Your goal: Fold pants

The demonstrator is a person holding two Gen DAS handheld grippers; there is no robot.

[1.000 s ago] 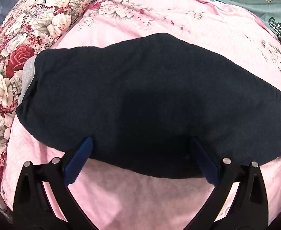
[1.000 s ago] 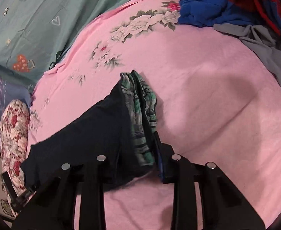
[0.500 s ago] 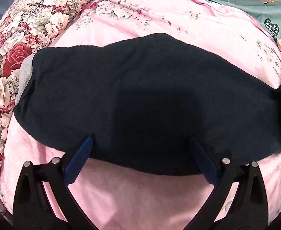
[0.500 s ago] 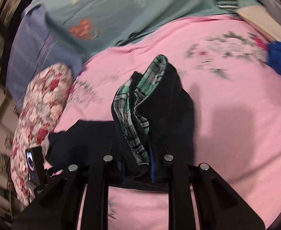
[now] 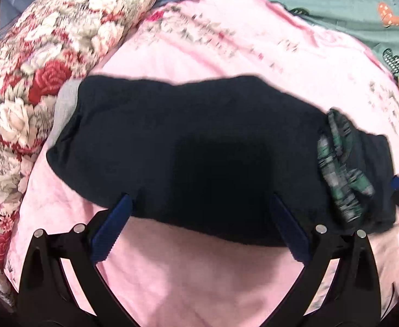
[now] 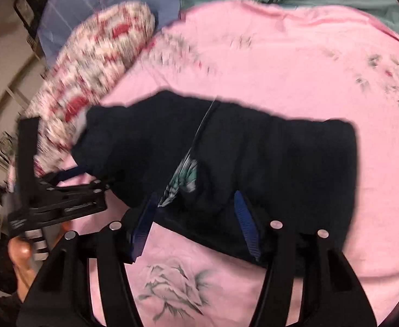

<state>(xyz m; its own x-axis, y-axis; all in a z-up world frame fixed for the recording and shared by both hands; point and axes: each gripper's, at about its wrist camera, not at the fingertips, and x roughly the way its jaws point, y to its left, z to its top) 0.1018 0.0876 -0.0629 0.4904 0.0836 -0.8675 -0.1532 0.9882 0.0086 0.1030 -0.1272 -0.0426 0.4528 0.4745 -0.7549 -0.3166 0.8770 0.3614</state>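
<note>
Dark navy pants [image 5: 199, 141] lie folded on the pink floral sheet [image 5: 199, 278], with their green plaid lining [image 5: 341, 169] showing at the right end. My left gripper [image 5: 202, 218] is open and wide, and the near edge of the pants lies loose between its blue pads [image 5: 112, 229]. In the right wrist view the folded-over pants [image 6: 267, 158] lie flat with a bit of plaid lining [image 6: 185, 177] at the fold. My right gripper [image 6: 195, 218] has its jaws opening; the cloth edge lies between the pads without being pressed. The left gripper [image 6: 71, 190] sits beside the pants' left end.
A red and white floral bolster [image 5: 49, 68] runs along the left side of the bed. A teal sheet with hearts [image 5: 349, 5] and a blue-grey pillow [image 6: 85, 13] lie at the far side. A hand [image 6: 19, 253] holds the left gripper near the bed's left edge.
My right gripper swung left with the plaid-lined end, laid it over the rest of the pants and parted its jaws. The left gripper lifted slightly and stayed open.
</note>
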